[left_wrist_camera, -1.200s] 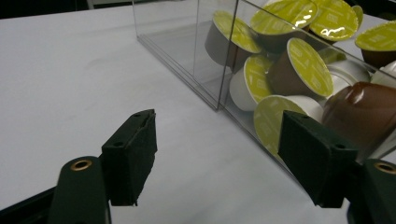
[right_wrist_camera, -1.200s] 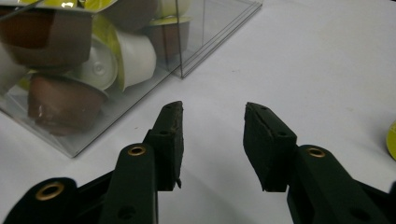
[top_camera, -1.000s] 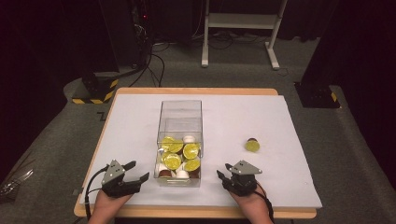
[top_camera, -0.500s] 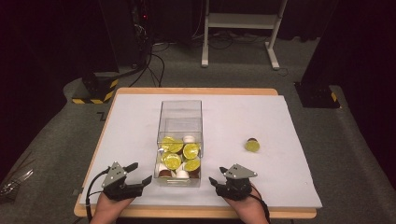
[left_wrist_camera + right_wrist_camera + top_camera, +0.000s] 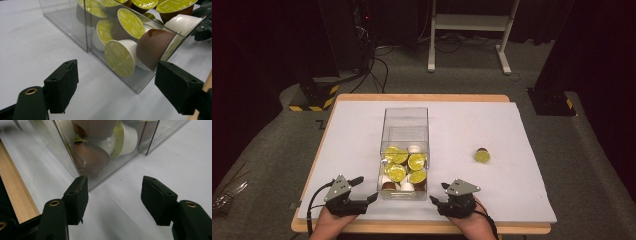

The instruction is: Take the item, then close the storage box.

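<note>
Your white table (image 5: 512,130) carries the clear box (image 5: 405,125) near its middle, long axis running away from you toward the far edge, its near end packed with green-lidded capsules (image 5: 397,172) lying at all angles. Both tools flank that near end with nothing in them, the left gripper (image 5: 362,192) and the right gripper (image 5: 437,196) each spread wide; if you mean to take the box, close in squarely on its lower corners and evenly from both sides. One stray capsule (image 5: 482,155) lies on its side well to the right, green lid facing you.
</note>
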`<state>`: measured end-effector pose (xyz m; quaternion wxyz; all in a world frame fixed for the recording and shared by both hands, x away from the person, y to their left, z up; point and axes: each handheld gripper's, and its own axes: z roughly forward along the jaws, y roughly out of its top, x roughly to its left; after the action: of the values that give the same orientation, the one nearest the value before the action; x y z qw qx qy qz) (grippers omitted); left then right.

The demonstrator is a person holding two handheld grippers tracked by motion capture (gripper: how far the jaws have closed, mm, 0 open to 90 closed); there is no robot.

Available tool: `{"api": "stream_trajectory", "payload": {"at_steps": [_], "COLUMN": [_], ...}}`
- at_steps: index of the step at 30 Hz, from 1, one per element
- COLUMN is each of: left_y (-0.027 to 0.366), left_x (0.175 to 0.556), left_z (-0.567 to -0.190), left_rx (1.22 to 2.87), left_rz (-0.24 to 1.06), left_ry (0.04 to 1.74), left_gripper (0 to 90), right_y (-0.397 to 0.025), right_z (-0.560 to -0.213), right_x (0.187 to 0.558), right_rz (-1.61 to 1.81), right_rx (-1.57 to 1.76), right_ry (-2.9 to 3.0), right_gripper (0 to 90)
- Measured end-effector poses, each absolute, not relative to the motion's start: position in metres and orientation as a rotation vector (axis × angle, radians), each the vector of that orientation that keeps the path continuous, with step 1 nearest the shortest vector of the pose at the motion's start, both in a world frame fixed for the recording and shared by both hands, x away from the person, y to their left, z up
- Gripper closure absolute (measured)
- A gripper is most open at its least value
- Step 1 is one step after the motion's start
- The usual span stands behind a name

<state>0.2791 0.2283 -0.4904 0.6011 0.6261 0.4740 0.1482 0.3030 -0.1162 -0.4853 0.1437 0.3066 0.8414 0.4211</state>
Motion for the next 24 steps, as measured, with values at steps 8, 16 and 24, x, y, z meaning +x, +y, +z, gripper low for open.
{"api": "stream_trajectory", "payload": {"at_steps": [8, 16, 24], "left_y": [0.227, 0.222, 0.218], "left_x": [0.274, 0.273, 0.276], "left_z": [-0.49, -0.491, -0.492], "left_rx": [1.477, 1.504, 1.491], "left_rz": [0.34, 0.338, 0.361], "left_ry": [1.06, 1.04, 1.059], "left_gripper": [18.7, 17.9, 18.0], "right_y": [-0.111, -0.103, -0.1], "right_z": [-0.485, -0.485, -0.485], "right_x": [0.301, 0.299, 0.301], "right_rz": [1.223, 1.228, 1.218], "right_rx": [0.865, 0.837, 0.835], "right_ry": [2.445, 2.446, 2.422], "right_gripper": [37.7, 37.0, 32.4]}}
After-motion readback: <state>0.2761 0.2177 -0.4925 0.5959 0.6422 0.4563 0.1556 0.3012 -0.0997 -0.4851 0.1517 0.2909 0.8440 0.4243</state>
